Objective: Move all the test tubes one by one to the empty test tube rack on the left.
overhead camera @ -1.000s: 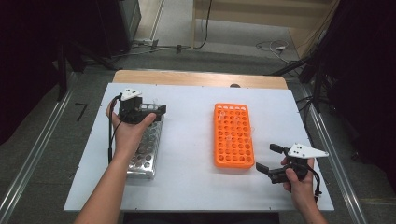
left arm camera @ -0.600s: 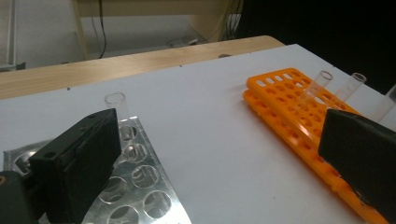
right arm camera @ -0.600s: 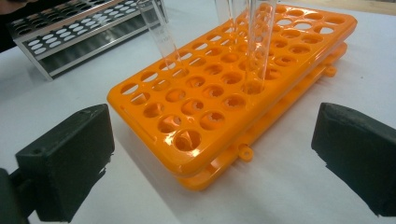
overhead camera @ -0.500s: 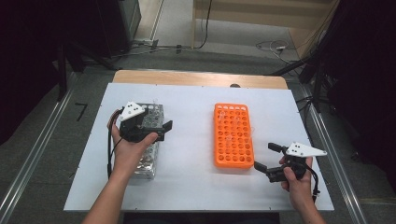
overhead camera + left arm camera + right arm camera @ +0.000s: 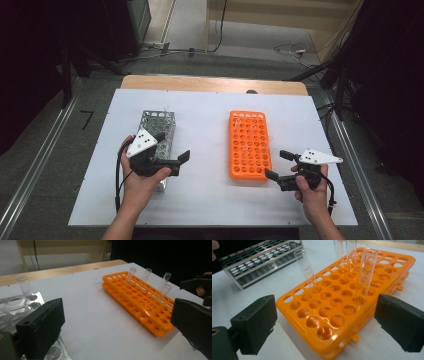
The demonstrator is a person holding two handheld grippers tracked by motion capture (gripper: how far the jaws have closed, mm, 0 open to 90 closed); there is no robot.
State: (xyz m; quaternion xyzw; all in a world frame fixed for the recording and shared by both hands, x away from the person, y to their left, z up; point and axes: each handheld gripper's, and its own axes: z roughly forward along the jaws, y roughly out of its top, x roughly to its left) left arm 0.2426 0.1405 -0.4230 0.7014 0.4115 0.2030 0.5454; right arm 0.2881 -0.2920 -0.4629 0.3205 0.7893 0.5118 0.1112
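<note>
An orange tube rack (image 5: 250, 145) lies at centre right of the white table and holds several clear test tubes (image 5: 146, 277). A metal rack (image 5: 159, 122) stands at the left with one tube (image 5: 25, 287) in it. My left gripper (image 5: 173, 146) hovers over the metal rack's near end, open and empty (image 5: 117, 327), and points towards the orange rack (image 5: 140, 300). My right gripper (image 5: 277, 164) is at the orange rack's near right corner (image 5: 332, 322). It is open (image 5: 327, 325). Its jaws have just been closing a little, with nothing gripped. A tube (image 5: 365, 275) stands just ahead.
The table's wooden far edge (image 5: 215, 82) borders a floor with cables. Metal rails (image 5: 45, 160) run along both sides of the table. The other hand's gripper (image 5: 197, 285) is in the left gripper view at the far right. The metal rack (image 5: 257, 260) lies beyond the orange one.
My left hand has drawn back along the metal rack from its far end to its near end. The right hand has stayed put.
</note>
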